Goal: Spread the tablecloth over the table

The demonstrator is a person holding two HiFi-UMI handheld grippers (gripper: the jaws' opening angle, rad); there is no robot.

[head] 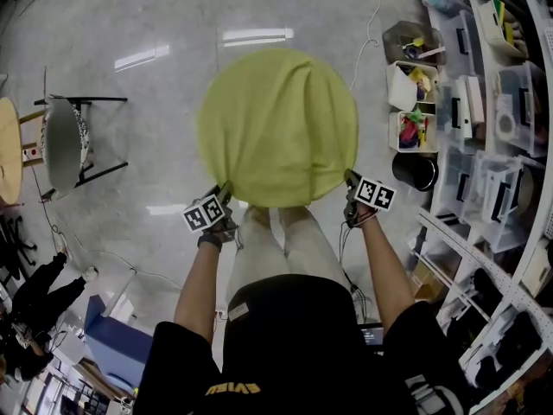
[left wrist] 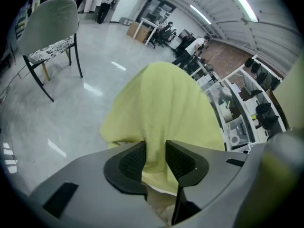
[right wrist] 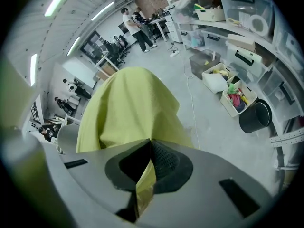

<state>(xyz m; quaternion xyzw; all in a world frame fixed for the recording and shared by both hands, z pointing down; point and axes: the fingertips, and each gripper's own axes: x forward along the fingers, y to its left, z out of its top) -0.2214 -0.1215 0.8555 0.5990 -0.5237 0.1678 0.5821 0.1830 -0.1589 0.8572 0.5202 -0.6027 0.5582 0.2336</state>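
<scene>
The yellow-green tablecloth point(head: 276, 128) lies draped over the round tabletop, hiding it completely, and stretches away ahead of both claws. The left claw point(head: 226, 190) is clenched on a bunched fold of the near hem, and the right claw point(head: 350, 178) is clamped tight on a thin bit of that hem. The cloth looks light, soft and floppy, likely to wrinkle and slide, so the near edge, held wide apart, seems the best place to hold it. A chair point(head: 65, 141) stands well off beyond the left claw

No legible text. Yellow lettering point(head: 232, 389) on shirt point(head: 285, 344) at 6 o'clock: inverted, unreadable. Square black-and-white markers on left cube point(head: 206, 213) at 8 o'clock and right cube point(head: 375, 194) at 3 o'clock: no characters.
</scene>
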